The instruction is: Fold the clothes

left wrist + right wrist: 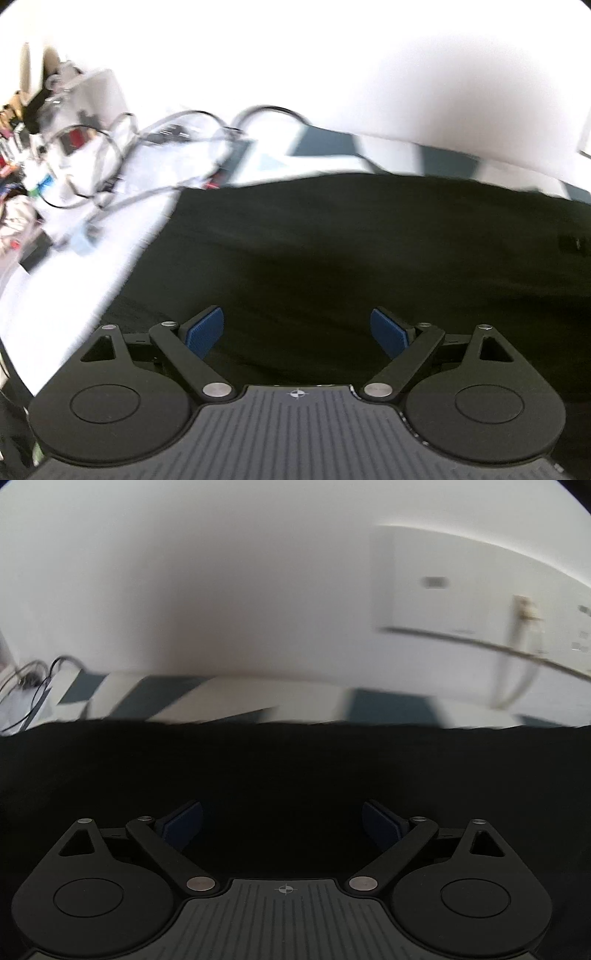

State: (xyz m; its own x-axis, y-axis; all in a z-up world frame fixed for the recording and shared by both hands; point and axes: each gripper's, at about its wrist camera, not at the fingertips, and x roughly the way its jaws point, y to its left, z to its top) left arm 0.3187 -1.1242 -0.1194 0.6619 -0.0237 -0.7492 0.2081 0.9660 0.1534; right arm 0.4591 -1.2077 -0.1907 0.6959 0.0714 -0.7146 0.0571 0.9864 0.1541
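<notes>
A black garment (pixel 351 251) lies spread flat over the white table and fills the lower half of the left wrist view. My left gripper (pixel 297 325) hovers over it, open, with its blue pads (pixel 205 332) wide apart and nothing between them. The same black garment (pixel 295 768) fills the lower half of the right wrist view, its far edge running straight across. Above that cloth my right gripper (pixel 282 816) is open too, and its dark blue pads (pixel 184 823) hold nothing. Both pictures are blurred by motion.
To the left of the garment, bare white table (pixel 92 266) shows, with tangled black cables (pixel 147 147) and small clutter (pixel 37 110) at its far left. Beyond the table are a white wall (pixel 221 590) and a floor of dark and light tiles (pixel 388 705).
</notes>
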